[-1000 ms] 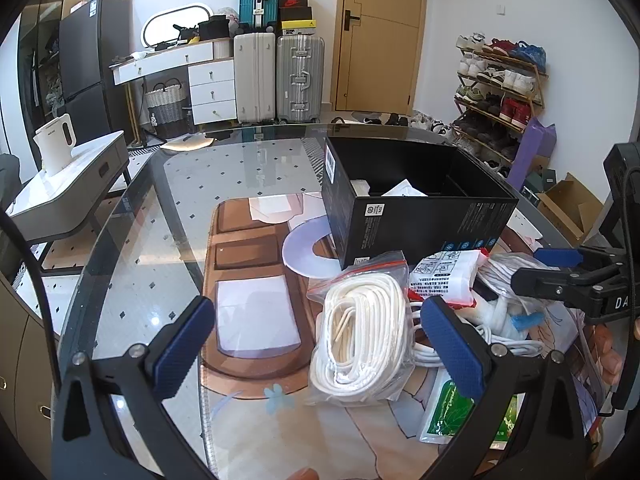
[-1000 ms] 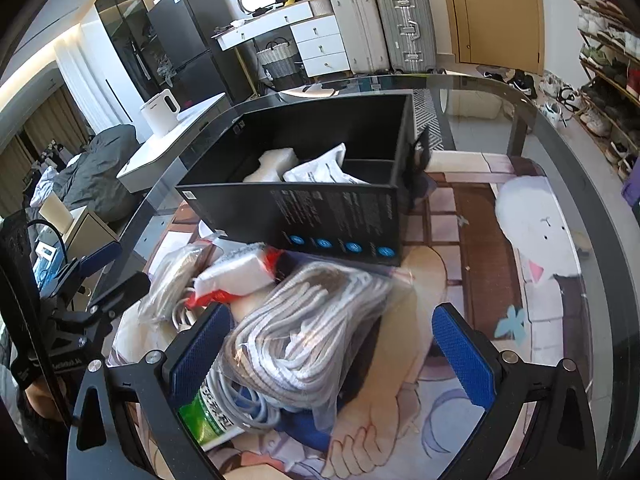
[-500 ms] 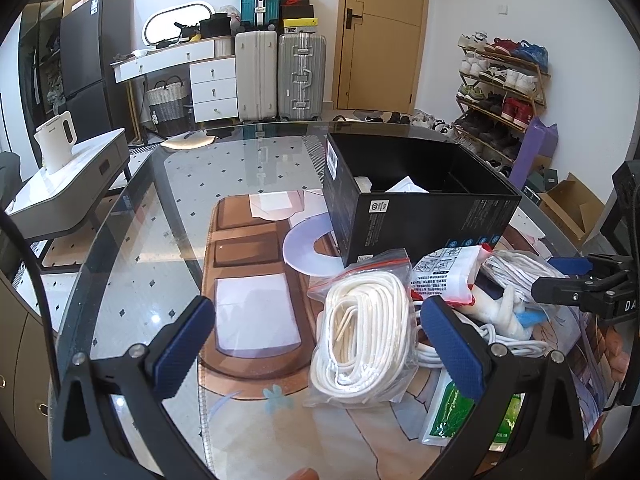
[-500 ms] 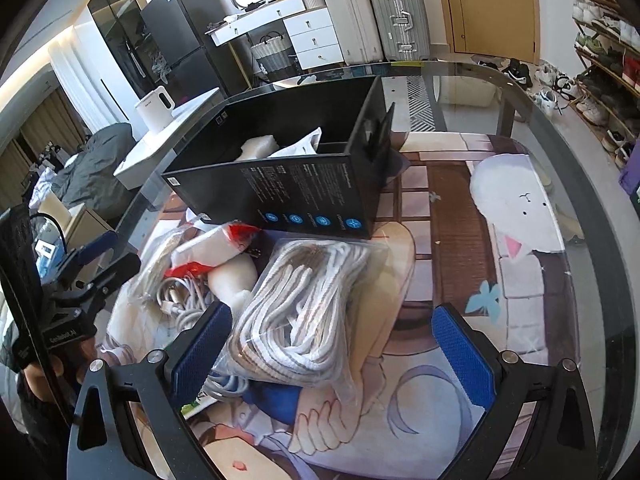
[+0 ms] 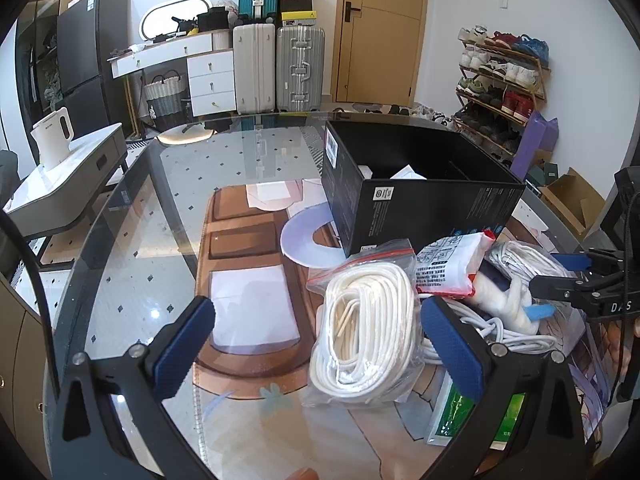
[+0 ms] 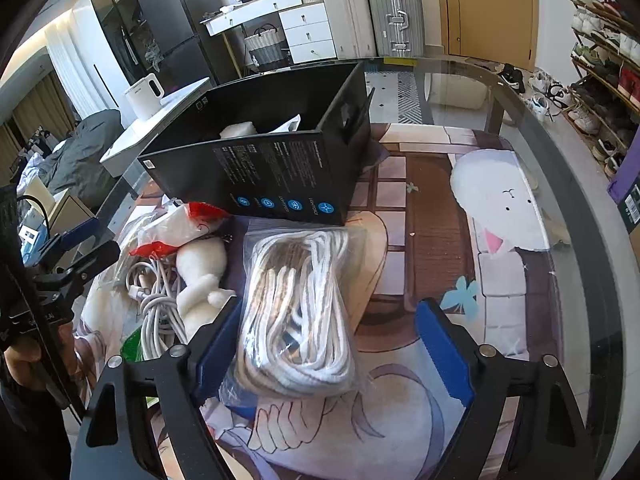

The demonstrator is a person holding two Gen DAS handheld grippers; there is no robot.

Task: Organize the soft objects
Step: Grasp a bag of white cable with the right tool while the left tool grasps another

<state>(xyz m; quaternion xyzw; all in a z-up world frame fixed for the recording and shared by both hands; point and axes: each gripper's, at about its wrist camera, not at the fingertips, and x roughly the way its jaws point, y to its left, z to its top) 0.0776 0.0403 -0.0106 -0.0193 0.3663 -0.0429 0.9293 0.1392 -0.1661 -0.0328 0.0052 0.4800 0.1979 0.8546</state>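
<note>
A black box (image 5: 420, 200) stands on the glass table with white soft items inside; it also shows in the right wrist view (image 6: 264, 160). In front of it lie a clear bag of white rope (image 5: 364, 332), a red-edged white packet (image 5: 448, 264), a white plush (image 5: 504, 300), white cables (image 5: 492, 330) and a green packet (image 5: 472, 416). My left gripper (image 5: 316, 348) is open, its right finger beside the rope bag. My right gripper (image 6: 328, 344) is open and low around a second rope bag (image 6: 296, 312). The plush (image 6: 200, 276) and packet (image 6: 176, 228) lie left of it.
A printed mat (image 6: 440, 240) covers the table's middle. The glass table's curved edge (image 5: 120, 208) runs on the left. A side table with a white kettle (image 5: 54, 142) stands beyond it. Suitcases, a dresser, a door and a shoe rack line the room.
My right gripper has drawn back and lowered, so the second rope bag now sits between its open fingers. The left gripper has hardly moved.
</note>
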